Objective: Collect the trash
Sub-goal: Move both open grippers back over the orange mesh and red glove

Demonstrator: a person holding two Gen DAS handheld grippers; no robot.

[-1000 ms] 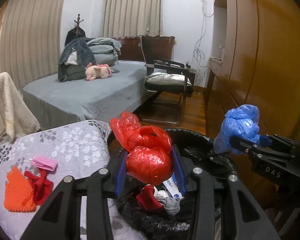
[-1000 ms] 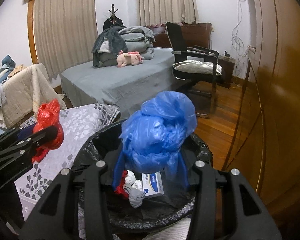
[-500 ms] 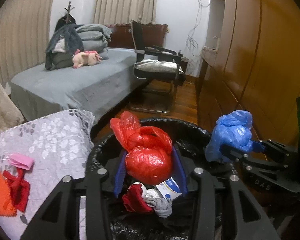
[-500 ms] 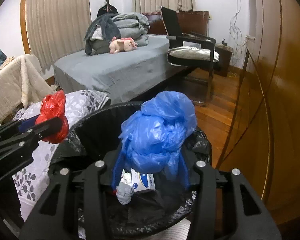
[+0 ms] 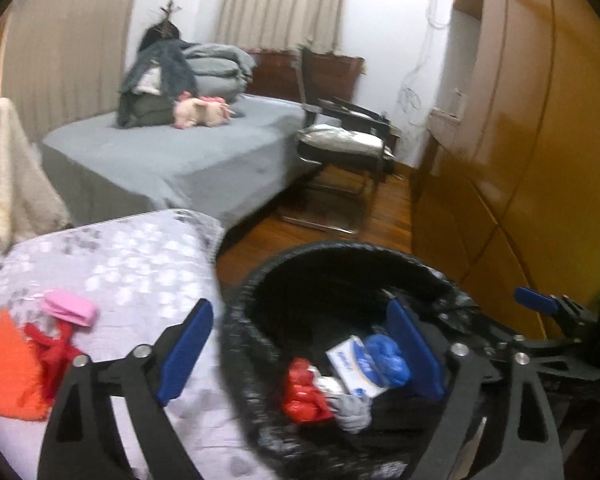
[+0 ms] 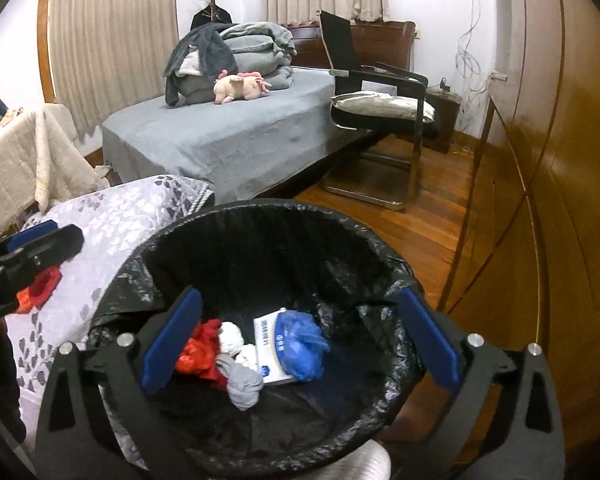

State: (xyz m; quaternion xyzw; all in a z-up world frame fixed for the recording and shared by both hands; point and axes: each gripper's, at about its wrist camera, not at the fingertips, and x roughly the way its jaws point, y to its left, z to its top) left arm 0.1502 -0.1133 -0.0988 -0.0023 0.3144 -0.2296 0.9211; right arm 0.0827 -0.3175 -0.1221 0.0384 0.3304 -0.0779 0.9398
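Both my grippers are over the trash bin (image 6: 268, 240), black liner, bags already down inside. Right gripper (image 6: 300, 340): jaws have just been opening, now wide apart, nothing between the pads, only the bin's inside showing through the gap. Left gripper (image 5: 300, 352): same, jaws just opened, spread wide and empty, left finger over the floral bedspread (image 5: 140, 256), right finger over the bin. Blue bag (image 6: 302, 346) lies in the bin at about 3 o'clock of the pile, resting on a white box with blue print (image 6: 270, 346). Red bag (image 6: 198, 354) sits at 9 o'clock of the pile, touching a grey-white knotted cloth (image 6: 240, 384) at 6 o'clock. Left wrist view is blurred but shows the same pile. On the bedspread, at 9 o'clock from the bin, an orange scrubby pad (image 5: 8, 372), a red cloth scrap (image 5: 54, 354) and a pink folded piece (image 5: 70, 308) lie close together. Beyond, at 12 o'clock, a grey bed (image 6: 228, 136) with a pink plush toy (image 6: 242, 86); a black chair (image 6: 376, 100) at 1 o'clock.
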